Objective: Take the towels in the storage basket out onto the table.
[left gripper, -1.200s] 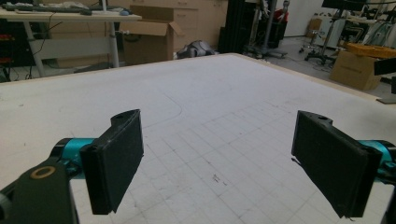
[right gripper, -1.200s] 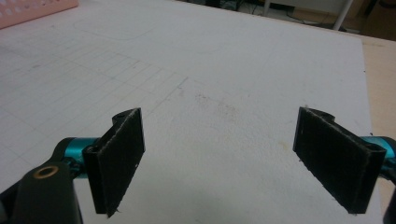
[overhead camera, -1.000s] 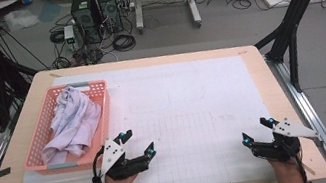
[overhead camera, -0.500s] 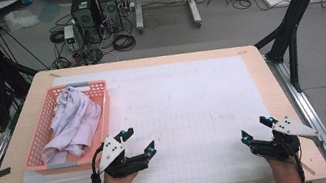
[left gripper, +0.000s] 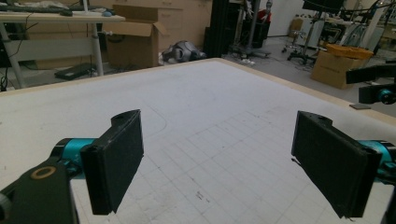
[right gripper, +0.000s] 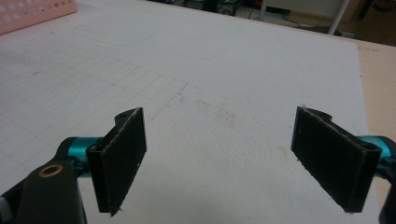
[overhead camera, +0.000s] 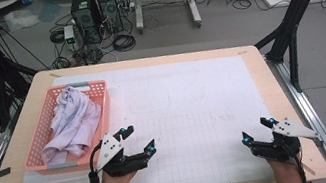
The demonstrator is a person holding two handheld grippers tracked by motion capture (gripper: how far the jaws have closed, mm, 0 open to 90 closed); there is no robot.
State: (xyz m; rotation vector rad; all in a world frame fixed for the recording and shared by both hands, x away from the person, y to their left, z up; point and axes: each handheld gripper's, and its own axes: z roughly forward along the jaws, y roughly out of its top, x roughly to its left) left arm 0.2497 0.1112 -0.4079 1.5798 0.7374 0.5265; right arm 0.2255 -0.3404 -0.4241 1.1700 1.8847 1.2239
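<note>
High view, surface: wooden tabletop (overhead camera: 270, 77) under a white gridded mat (overhead camera: 194, 106) that covers most of it; faint outlines drawn near the mat's middle.
High view, room: grey floor beyond the far edge, two computer towers (overhead camera: 95, 7), loose cables, cardboard boxes, black frame legs at both sides.
High view, edges: bare wood strip along the right and near edges; metal rails run down both long sides.
High view, open room: mat bare from middle to right edge, between the two grippers and ahead of them.
High view, basket: pink basket (overhead camera: 42, 138) at the left on the mat, a pale crumpled cloth (overhead camera: 75, 122) heaped inside it.
High view, left gripper (overhead camera: 138, 140): near edge, just beside the basket's near right corner, not touching it; jaws apart, holding nothing.
High view, right gripper (overhead camera: 255, 131): near right corner, well apart from the basket; jaws apart, holding nothing.
Left gripper view, surface: mat stretches ahead, grid lines and a curved outline; both black jaws spread wide, mat visible between them.
Left gripper view, around: the other gripper at the far right edge; boxes and a desk beyond the tabletop.
Right gripper view, surface: mat with a faint brownish smudge (right gripper: 219, 112) ahead of the wide-spread jaws.
Right gripper view, around: basket corner at top left, far off; wood edge at right.
</note>
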